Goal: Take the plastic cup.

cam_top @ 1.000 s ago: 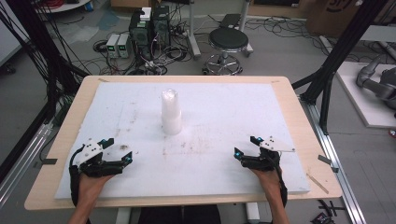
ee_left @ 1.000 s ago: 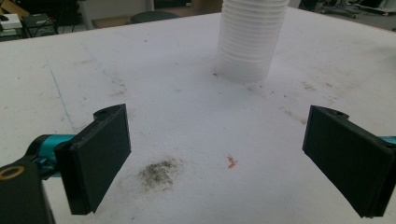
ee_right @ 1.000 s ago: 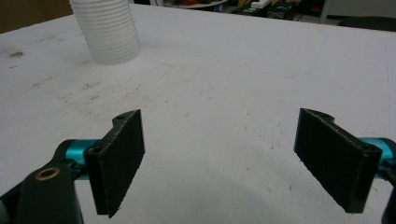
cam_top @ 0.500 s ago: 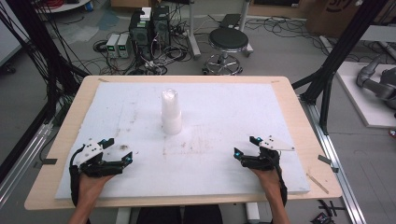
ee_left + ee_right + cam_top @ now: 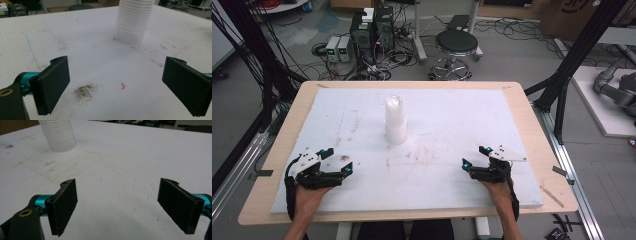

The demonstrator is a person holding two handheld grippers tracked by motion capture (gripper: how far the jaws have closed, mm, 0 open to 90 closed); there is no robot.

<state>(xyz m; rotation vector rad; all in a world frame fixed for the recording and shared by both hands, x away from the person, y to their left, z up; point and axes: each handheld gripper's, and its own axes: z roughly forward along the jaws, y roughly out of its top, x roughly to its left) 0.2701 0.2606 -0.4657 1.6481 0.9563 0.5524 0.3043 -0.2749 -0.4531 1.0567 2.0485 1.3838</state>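
One stack of white cups (image 5: 395,121) stood upper centre of my high view, two grippers, left gripper (image 5: 337,161) lower left, right gripper (image 5: 473,157) lower right, both gaped wide, gripping nothing, on the white foam board (image 5: 452,120).

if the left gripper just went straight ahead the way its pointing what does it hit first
Probably the stack of white cups: it stands ahead of the open left gripper, slightly right of centre, with bare white board before it. It might just graze past.

bare white board (image 5: 452,150) between grippers, cup stack (image 5: 395,120) standing mid-board
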